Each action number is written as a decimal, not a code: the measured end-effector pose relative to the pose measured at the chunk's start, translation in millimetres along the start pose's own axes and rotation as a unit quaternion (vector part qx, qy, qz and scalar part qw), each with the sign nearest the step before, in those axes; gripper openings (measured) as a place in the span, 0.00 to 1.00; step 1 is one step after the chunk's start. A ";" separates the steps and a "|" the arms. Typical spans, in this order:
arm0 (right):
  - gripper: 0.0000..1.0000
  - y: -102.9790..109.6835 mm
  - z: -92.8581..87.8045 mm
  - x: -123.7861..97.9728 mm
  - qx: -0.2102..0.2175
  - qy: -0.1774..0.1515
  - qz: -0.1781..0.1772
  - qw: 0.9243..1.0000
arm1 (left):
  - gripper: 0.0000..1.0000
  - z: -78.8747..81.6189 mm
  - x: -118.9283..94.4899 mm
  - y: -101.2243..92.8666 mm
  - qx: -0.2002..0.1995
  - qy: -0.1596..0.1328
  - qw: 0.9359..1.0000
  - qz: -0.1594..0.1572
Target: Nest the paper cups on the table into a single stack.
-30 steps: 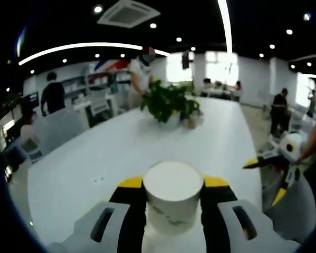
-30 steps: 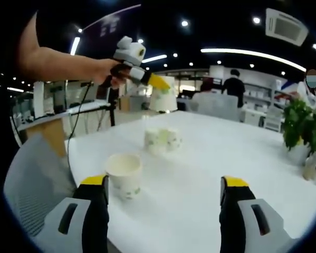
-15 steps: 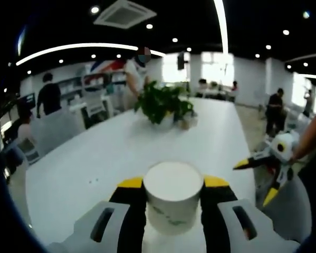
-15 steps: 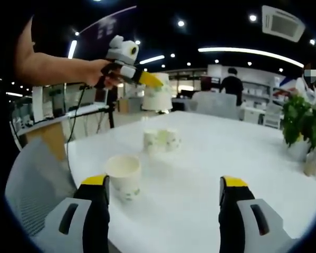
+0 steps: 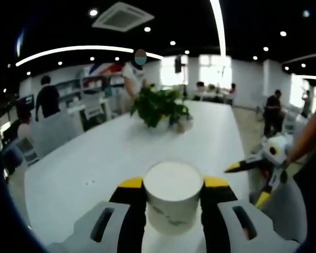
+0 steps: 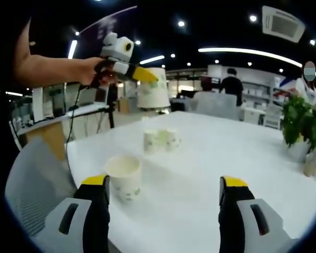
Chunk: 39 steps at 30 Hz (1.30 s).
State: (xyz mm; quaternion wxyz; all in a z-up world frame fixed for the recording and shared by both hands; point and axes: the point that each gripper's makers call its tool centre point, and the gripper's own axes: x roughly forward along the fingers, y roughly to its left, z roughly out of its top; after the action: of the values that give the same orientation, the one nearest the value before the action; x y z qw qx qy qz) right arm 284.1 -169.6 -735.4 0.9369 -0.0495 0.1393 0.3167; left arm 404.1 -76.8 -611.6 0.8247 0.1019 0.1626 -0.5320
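A paper cup sits pinched between the jaws of the left gripper, held upside down with its flat base toward the camera — a grip that suits lowering it over another cup. In the right gripper view this held cup hangs in the air above the far part of the white table, well clear of the surface. Below it, two cups stand touching each other, and a single upright cup stands nearer, just beside the left jaw of the right gripper. That gripper is spread wide and empty, low over the table, probably waiting its turn. A potted plant stands well apart at the far side.
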 end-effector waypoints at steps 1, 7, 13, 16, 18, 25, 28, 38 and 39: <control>0.84 0.4 -0.2 0.0 -0.001 0.000 0.000 1.000 | 0.39 -0.3 -0.4 -1.1 -0.003 -0.001 1.000 -0.002; 0.84 1.9 -0.9 0.1 -0.003 0.002 0.004 1.000 | 0.39 2.3 -4.7 -15.9 -0.006 -0.011 1.000 -0.015; 0.84 2.9 -1.2 0.5 -0.003 0.003 0.006 1.000 | 0.39 -0.7 -9.5 -24.6 -0.022 -0.013 0.999 -0.019; 0.83 3.4 -1.2 0.9 -0.003 0.003 0.007 1.000 | 0.38 0.8 -12.3 -29.8 -0.007 -0.020 1.000 -0.021; 0.83 3.7 -1.4 1.2 -0.003 0.004 0.008 1.000 | 0.38 2.8 -13.3 -33.9 0.007 -0.026 0.999 -0.024; 0.83 4.6 -0.5 1.9 -0.004 0.004 0.008 1.000 | 0.38 0.1 -17.1 -41.8 0.010 -0.028 0.999 -0.023; 0.83 4.7 -0.4 1.8 -0.005 0.004 0.008 1.000 | 0.38 -4.3 -20.3 -41.9 0.004 -0.024 1.000 -0.015; 0.83 5.4 0.5 1.2 -0.006 0.002 0.008 1.000 | 0.38 3.9 -29.4 -64.2 0.004 -0.049 0.998 -0.034; 0.83 5.4 0.5 1.2 -0.005 0.002 0.008 1.000 | 0.38 4.2 -29.3 -66.2 0.006 -0.049 0.998 -0.037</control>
State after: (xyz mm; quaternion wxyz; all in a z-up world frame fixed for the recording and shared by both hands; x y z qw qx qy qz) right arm 281.9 -164.5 -735.3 0.9338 -0.0540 0.1399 0.3248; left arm 333.4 -80.9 -596.4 0.8108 0.0752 0.1226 -0.5674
